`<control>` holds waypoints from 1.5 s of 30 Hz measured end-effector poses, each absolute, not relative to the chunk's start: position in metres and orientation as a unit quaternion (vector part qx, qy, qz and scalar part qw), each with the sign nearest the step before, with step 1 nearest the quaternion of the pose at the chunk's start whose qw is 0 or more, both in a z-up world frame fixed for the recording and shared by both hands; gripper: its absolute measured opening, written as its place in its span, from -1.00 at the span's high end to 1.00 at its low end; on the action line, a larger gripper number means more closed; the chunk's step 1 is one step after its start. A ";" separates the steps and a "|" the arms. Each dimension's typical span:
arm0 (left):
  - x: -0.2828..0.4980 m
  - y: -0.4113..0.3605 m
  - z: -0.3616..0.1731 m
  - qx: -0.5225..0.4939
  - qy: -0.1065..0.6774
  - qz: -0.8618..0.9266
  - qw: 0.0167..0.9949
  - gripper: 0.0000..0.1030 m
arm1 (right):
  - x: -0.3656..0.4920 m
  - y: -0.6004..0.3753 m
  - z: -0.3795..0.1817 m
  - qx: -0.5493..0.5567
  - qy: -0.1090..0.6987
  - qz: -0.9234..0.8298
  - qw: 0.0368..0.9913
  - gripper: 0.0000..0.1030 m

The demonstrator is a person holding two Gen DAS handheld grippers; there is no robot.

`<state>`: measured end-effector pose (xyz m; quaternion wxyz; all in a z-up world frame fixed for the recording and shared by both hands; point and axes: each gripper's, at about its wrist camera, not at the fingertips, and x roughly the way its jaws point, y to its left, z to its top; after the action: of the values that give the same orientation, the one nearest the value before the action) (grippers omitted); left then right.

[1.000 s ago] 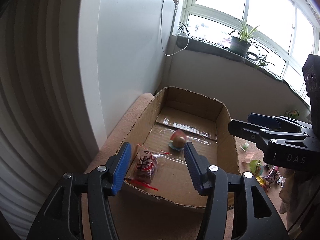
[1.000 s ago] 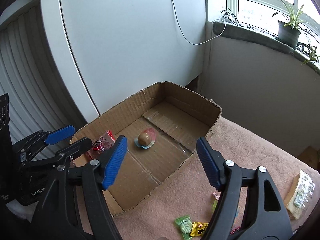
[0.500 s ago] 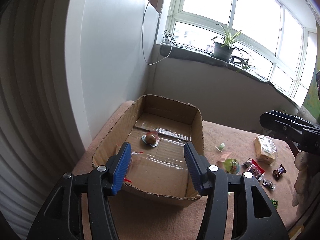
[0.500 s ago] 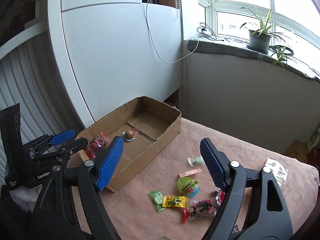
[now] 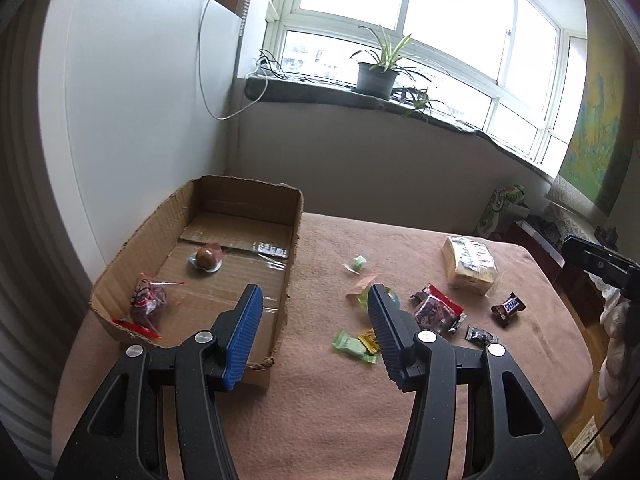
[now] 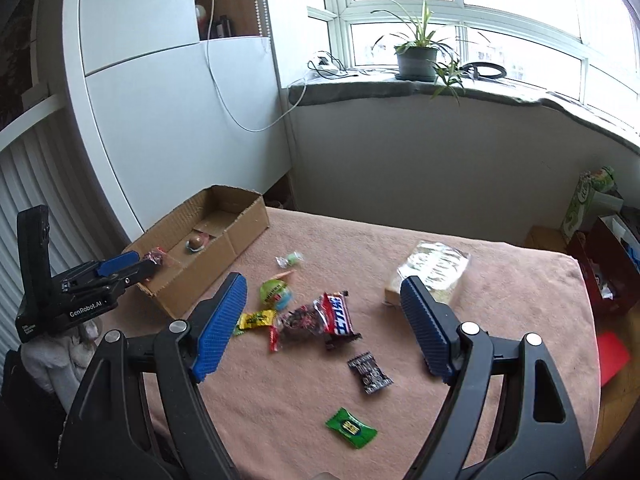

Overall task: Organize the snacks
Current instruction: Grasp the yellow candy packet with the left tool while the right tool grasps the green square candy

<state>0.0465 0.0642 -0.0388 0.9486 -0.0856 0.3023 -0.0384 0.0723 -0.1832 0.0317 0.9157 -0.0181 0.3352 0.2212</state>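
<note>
A shallow cardboard box sits at the left end of a table covered in a pink cloth. Inside it lie a round brown sweet and a clear red-edged bag. More wrapped snacks lie scattered on the cloth just right of the box (green, yellow, red and black wrappers). The left gripper and right gripper both hang above the table, jaws apart and empty.

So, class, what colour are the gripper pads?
Blue, ribbed pads; clearest in the right wrist view.
</note>
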 end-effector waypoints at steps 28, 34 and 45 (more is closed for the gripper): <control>0.120 -0.018 -0.120 0.051 0.432 -0.136 0.890 0.31 | 0.046 -0.224 -0.095 -0.054 0.455 0.241 0.856 -0.57; 0.130 -0.020 -0.130 0.061 0.445 -0.139 0.882 0.47 | 0.052 -0.218 -0.104 -0.071 0.463 0.249 0.847 -0.38; 0.124 -0.020 -0.130 0.060 0.438 -0.140 0.886 0.56 | 0.056 -0.201 -0.112 -0.109 0.462 0.260 0.841 -0.08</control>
<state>0.1239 -0.0199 -0.1303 0.8859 0.0598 0.4381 -0.1400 0.0556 -0.2007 -0.1122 0.8410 -0.1094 0.4616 0.2602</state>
